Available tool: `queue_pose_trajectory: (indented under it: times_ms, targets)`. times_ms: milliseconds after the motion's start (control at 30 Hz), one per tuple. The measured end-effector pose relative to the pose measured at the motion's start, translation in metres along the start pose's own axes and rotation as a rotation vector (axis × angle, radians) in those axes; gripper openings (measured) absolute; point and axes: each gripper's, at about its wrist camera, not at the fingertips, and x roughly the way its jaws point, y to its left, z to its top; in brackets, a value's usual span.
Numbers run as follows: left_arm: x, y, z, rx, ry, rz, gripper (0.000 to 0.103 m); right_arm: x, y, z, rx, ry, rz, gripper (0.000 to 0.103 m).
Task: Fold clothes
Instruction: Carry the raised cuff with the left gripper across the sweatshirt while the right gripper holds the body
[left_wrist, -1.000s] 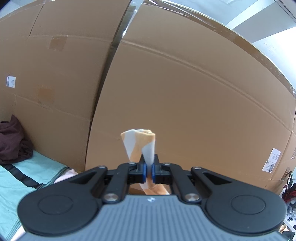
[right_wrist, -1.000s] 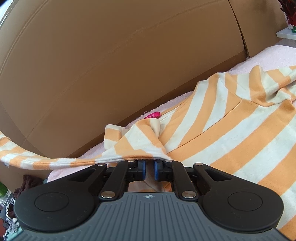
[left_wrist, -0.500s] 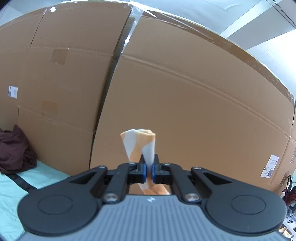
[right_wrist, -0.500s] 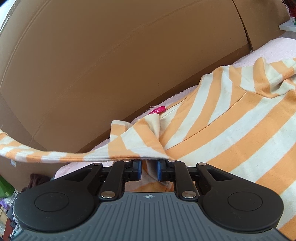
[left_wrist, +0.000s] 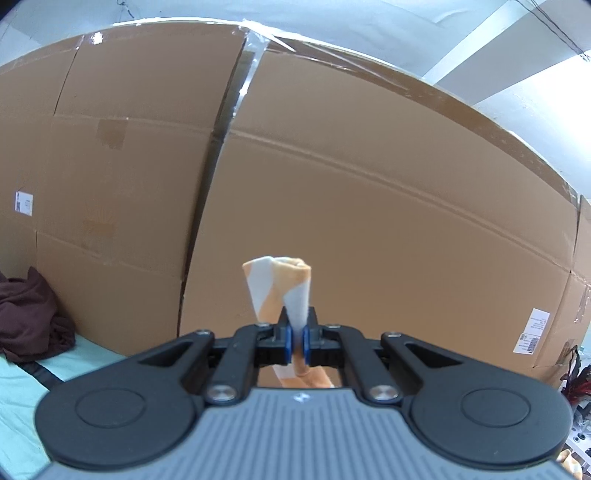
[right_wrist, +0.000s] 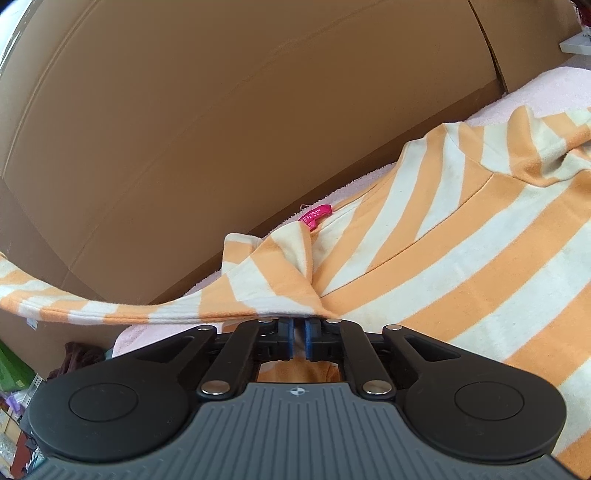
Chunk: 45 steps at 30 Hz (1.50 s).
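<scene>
Lifted and tilted upward since a second ago on the left: less of the teal cloth showing, more cardboard wall filling the view. Narrowed on the right from half a second ago.

Left hand-held gripper: pressed together, pinching an end of the striped shirt up in the air. Right hand-held gripper: nearly pressed together, seemingly nipping a fold near the collar, by the pink label. Rest of the shirt spread on the pink towel, one strip stretching off to the left.

Judged as mid-fold: one part raised for carrying across the body. Calls next for keeping both pinches firm and the cloth taut, then laying the raised part flat over the body.

Counted: two hand-held grippers, one striped shirt, one label, one maroon garment, one teal cloth.
</scene>
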Motion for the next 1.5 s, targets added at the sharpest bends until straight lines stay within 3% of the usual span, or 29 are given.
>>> queue_pose_trajectory:
  times_ms: [533, 800, 933, 1133, 1500]
  targets:
    - [-0.025, -0.016, -0.001, 0.018, -0.008, -0.008, 0.001, 0.002, -0.013, 0.004, 0.088, 0.019, 0.026, 0.003]
    - [-0.053, -0.028, -0.006, 0.035, -0.054, -0.029, 0.001, 0.003, -0.011, 0.004, 0.081, 0.033, 0.068, 0.017]
    - [-0.060, -0.038, -0.011, 0.072, -0.061, -0.019, 0.001, 0.003, -0.011, 0.004, 0.082, 0.033, 0.068, 0.018]
    - [-0.071, -0.043, -0.018, 0.077, -0.065, -0.009, 0.001, 0.002, -0.010, 0.003, 0.068, 0.045, 0.078, 0.022]
    - [-0.083, -0.051, -0.032, 0.067, -0.051, -0.002, 0.001, -0.002, -0.014, 0.004, 0.076, 0.037, 0.080, 0.021]
